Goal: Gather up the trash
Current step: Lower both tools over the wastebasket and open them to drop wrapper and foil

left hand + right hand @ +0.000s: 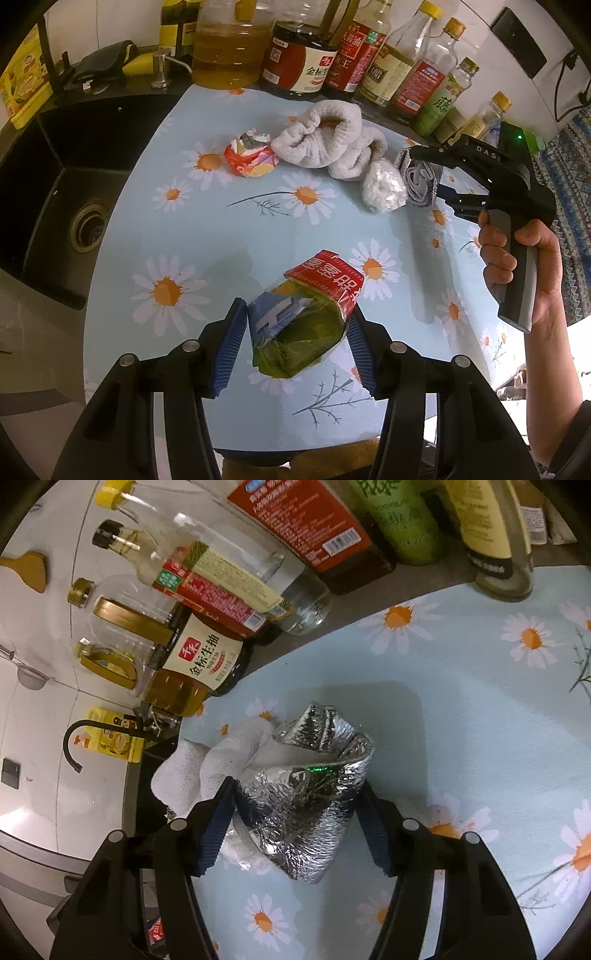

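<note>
My left gripper (295, 332) is shut on a crumpled green, blue and red snack wrapper (306, 314), its blue pads touching both sides, just above the daisy tablecloth (221, 229). My right gripper (299, 812) is shut on a crumpled silver foil bag (310, 794); it also shows in the left wrist view (421, 177), pinched by the right gripper (436, 173). A crumpled red and white wrapper (251, 158) and a clear plastic ball (382, 186) lie on the cloth.
A white towel (328, 140) lies bunched between the loose wrappers; it also shows in the right wrist view (207, 768). Several sauce and oil bottles (306, 55) line the back. A black sink (66, 206) lies to the left.
</note>
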The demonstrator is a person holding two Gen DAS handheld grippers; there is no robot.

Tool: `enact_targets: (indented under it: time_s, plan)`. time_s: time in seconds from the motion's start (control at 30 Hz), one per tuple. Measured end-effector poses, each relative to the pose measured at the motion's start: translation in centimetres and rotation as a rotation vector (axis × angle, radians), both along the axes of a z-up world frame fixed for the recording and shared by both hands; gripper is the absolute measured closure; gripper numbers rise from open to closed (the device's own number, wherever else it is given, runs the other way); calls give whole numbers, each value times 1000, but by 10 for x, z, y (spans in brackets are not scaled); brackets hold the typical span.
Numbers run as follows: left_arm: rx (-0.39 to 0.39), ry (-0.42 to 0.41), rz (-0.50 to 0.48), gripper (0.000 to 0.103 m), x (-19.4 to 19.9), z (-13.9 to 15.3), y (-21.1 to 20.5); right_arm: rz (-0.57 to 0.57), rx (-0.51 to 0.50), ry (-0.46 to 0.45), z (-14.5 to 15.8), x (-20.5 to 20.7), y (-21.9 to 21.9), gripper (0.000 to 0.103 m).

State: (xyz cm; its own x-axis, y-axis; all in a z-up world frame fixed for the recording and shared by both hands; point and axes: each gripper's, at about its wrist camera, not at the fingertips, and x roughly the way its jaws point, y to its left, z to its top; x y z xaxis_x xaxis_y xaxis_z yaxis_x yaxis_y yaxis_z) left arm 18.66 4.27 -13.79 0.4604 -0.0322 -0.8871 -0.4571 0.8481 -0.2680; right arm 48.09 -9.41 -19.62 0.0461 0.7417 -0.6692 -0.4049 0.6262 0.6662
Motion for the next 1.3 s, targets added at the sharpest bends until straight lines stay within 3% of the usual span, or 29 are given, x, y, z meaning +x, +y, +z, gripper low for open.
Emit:
enact_targets:
  time_s: [0.43,0.97,1.3]
  plan:
    - [10,-62,-77,51,-6,18,-13,-35,-18,-53,24,-43,-45,39]
    - [-3,-132,-169,51,-49,27,-24,-5,-55,-80,36,-157,-74,39]
    - [-22,-157,-191,51,-90,28,-24,46,-103,-170,47,-227,-67,39]
